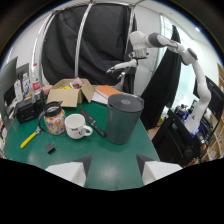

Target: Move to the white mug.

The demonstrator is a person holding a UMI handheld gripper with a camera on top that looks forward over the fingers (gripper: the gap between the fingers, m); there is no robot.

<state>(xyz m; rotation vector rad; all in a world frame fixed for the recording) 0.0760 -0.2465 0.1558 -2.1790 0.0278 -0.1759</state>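
Note:
The white mug [77,125] with dark lettering stands on the green table [112,160], handle turned toward the right. It lies beyond my left finger, to the left of the gap between the fingers. My gripper [114,161] is open, its two pale fingertips [75,170] apart with bare green table between them and nothing held. A good stretch of table separates the fingers from the mug.
A tall dark grey cylinder [123,118] stands right of the mug. A jar of coloured sweets [54,120] sits to its left, a black pen-like tool [92,122] between mug and cylinder. A cardboard box [71,91], a yellow-handled tool [30,138] and a white robot arm [165,45] are farther off.

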